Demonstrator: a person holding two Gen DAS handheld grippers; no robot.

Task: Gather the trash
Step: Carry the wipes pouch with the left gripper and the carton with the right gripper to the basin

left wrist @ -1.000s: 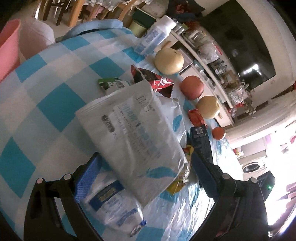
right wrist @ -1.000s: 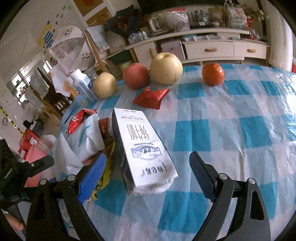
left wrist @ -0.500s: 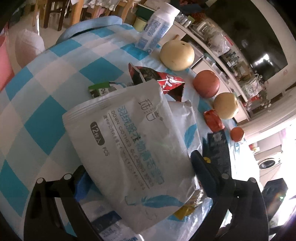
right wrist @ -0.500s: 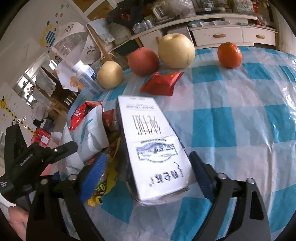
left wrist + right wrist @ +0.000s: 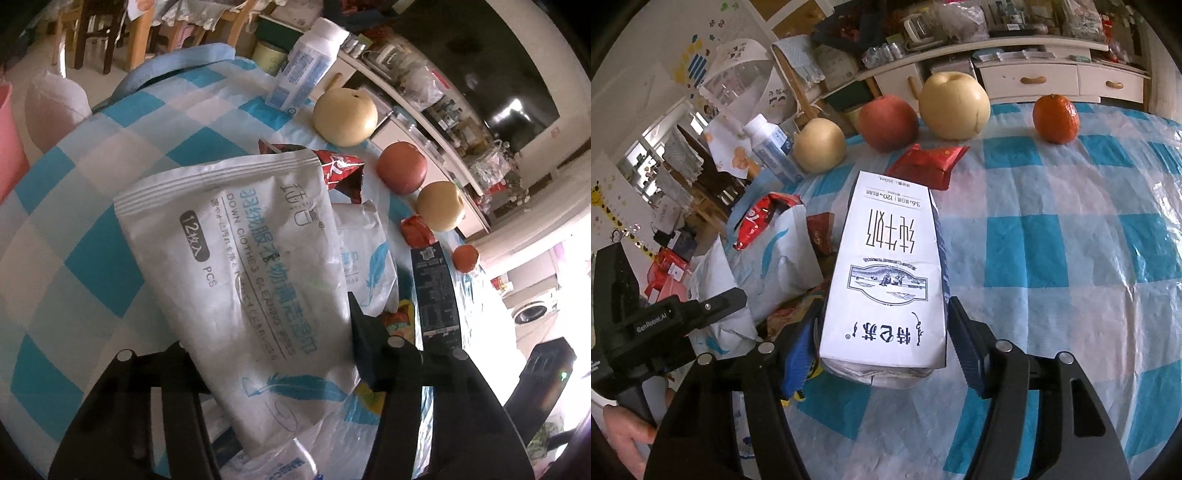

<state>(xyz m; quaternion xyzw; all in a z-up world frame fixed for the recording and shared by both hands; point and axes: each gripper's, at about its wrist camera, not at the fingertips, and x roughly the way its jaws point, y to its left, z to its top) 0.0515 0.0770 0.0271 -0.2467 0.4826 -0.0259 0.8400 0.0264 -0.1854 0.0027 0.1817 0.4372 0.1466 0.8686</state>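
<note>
Bare tablecloth (image 5: 1071,258) right of carton (image 5: 886,280)

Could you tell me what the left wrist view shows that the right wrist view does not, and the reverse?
Only the left wrist view shows the printed face of the wipes pouch between the closing left gripper and a pink bin.

Only the right wrist view shows the white front of the milk carton between the closing right gripper.

Both show the orange, red apple, two pears and plastic bottle.
</note>
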